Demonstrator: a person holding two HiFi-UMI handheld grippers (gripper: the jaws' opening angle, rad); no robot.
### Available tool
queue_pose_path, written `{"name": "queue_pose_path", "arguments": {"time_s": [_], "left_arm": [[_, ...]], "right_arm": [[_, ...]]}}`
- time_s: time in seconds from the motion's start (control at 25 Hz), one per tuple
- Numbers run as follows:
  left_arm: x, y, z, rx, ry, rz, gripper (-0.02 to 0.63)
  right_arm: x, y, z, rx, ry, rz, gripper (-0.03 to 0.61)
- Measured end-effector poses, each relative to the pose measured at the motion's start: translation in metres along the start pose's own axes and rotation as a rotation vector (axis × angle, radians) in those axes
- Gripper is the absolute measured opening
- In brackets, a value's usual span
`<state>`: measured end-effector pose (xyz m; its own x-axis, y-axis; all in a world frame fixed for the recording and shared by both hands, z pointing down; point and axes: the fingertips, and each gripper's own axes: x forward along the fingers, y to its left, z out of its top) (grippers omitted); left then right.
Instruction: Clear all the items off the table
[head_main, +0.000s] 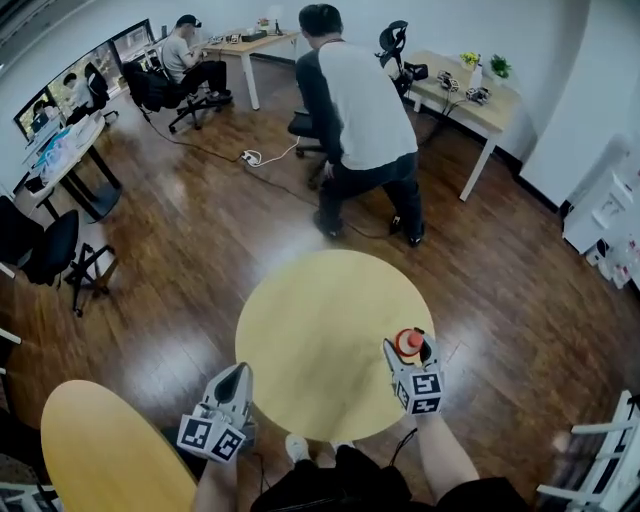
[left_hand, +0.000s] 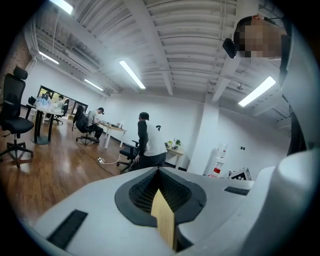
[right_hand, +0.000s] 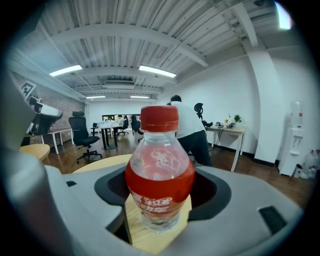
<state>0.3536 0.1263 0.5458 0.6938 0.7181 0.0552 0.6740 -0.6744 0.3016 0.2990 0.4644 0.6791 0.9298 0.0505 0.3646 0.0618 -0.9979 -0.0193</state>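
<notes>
A small clear bottle (head_main: 408, 341) with a red cap and red label stands upright near the right edge of the round yellow table (head_main: 310, 330). My right gripper (head_main: 410, 348) is shut on the bottle (right_hand: 159, 175); in the right gripper view (right_hand: 159, 212) both jaws press its red label. The left gripper (head_main: 237, 373) hovers at the table's near left edge, shut and holding nothing. In the left gripper view (left_hand: 160, 187) only a thin sliver of wood shows between its jaws. I see nothing else on the table.
A second yellow table (head_main: 100, 450) sits at the lower left. A person (head_main: 355, 110) stands bent over just beyond the round table. Black office chairs (head_main: 60, 250) are on the left, a desk (head_main: 470, 95) at the back right, a white chair (head_main: 600, 450) at the lower right.
</notes>
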Motion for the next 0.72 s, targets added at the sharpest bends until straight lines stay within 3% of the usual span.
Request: {"name": "queue_pose_path", "arguments": {"time_s": [0.2, 0.32, 0.72], "left_arm": [[-0.005, 0.001, -0.013, -0.012, 0.047, -0.003, -0.008], [-0.004, -0.002, -0.014, -0.006, 0.064, -0.005, -0.008], [-0.009, -0.016, -0.004, 0.019, 0.050, -0.038, -0.008]], "right_arm": [[0.001, 0.001, -0.020, 0.041, 0.026, -0.026, 0.325], [-0.001, 0.008, -0.035, 0.010, 0.051, -0.013, 0.328], [0.004, 0.006, -0.050, 0.039, 0.095, -0.003, 0.349]]}}
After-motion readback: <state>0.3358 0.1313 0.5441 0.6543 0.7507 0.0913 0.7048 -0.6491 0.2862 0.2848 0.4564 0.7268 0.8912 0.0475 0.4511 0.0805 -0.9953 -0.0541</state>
